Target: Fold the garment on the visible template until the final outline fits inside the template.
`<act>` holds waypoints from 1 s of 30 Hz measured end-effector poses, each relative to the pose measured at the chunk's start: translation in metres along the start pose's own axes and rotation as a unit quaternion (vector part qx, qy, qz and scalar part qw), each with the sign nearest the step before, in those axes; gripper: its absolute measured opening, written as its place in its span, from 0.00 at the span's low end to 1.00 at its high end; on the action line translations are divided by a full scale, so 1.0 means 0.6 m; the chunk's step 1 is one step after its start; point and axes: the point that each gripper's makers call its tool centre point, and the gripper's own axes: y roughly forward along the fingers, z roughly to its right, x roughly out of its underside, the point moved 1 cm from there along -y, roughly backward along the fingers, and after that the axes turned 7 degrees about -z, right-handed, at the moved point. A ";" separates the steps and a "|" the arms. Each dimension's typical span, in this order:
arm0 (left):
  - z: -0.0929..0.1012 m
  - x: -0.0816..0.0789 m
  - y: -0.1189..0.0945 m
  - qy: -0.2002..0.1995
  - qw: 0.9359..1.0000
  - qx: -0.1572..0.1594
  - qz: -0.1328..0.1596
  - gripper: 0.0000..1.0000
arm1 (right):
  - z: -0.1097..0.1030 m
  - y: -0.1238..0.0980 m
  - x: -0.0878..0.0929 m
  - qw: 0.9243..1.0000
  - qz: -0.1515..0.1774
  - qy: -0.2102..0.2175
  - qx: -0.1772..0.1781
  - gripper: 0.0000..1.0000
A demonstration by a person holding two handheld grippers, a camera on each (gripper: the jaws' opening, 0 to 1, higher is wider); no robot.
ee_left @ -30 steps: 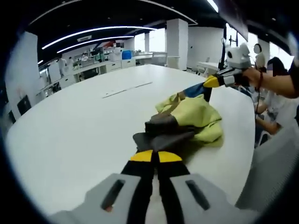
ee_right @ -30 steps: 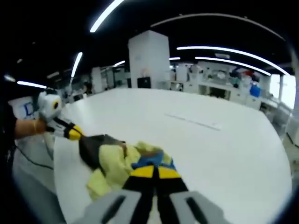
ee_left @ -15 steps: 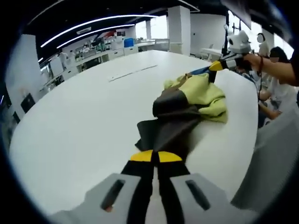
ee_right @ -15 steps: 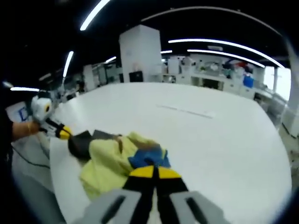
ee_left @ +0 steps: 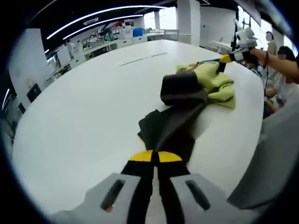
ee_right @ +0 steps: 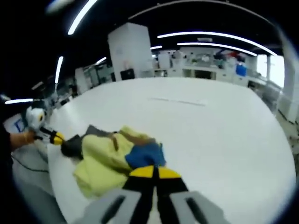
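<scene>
— Where does the garment lie?
— I see the garment (ee_left: 187, 100) stretched along the near right edge of the white table (ee_left: 84, 107). Its dark grey part runs toward my left gripper (ee_left: 155, 156); its yellow-green bulk with a blue patch (ee_right: 145, 155) bunches toward my right gripper (ee_right: 155, 171).

— State of the left gripper?
— Jaws pressed together, yellow tips touching, clamped on the dark grey end of the cloth.

— And the right gripper?
— Jaws likewise closed, pinching the blue patch. In the left gripper view it appears at the far end of the garment (ee_left: 227, 58), held by a hand (ee_left: 257, 53).

— Surroundings?
— A thin line marking (ee_right: 176, 101) lies on the table well apart from the garment. Beyond the far edge I see a white pillar (ee_right: 130, 53) and benches.
</scene>
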 end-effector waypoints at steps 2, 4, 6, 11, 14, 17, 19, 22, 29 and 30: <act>-0.003 0.007 -0.002 -0.005 1.000 -0.002 -0.007 0.00 | 0.002 0.000 0.003 1.000 -0.003 0.003 0.002 0.00; -0.001 0.013 -0.003 -0.013 1.000 -0.001 -0.018 0.00 | 0.006 0.003 0.008 1.000 -0.004 0.009 0.001 0.00; 0.000 0.019 -0.002 -0.017 1.000 0.004 -0.026 0.00 | 0.007 0.004 0.008 1.000 -0.001 0.018 -0.002 0.00; 0.005 0.023 -0.001 -0.023 0.999 0.017 -0.036 0.00 | 0.006 0.004 0.005 1.000 0.003 0.027 -0.005 0.00; 0.005 0.018 -0.002 -0.019 0.999 0.018 -0.029 0.01 | 0.007 0.003 0.004 1.000 0.005 0.030 -0.007 0.00; 0.007 0.003 -0.006 -0.035 0.999 0.031 -0.002 0.13 | 0.005 0.002 0.000 0.999 0.011 0.034 -0.015 0.00; 0.009 -0.010 -0.010 -0.046 0.998 0.043 0.016 0.20 | 0.003 0.001 -0.002 0.999 0.014 0.033 -0.018 0.00; 0.016 -0.035 -0.016 -0.061 0.995 0.062 0.048 0.27 | 0.000 -0.003 -0.006 0.999 0.018 0.025 -0.021 0.00; 0.025 -0.094 -0.020 -0.058 0.990 0.085 0.097 0.39 | -0.004 -0.008 -0.014 0.998 0.027 0.033 -0.036 0.06; 0.030 -0.109 -0.020 -0.064 0.988 0.091 0.107 0.40 | -0.004 -0.008 -0.012 0.999 0.026 0.031 -0.037 0.07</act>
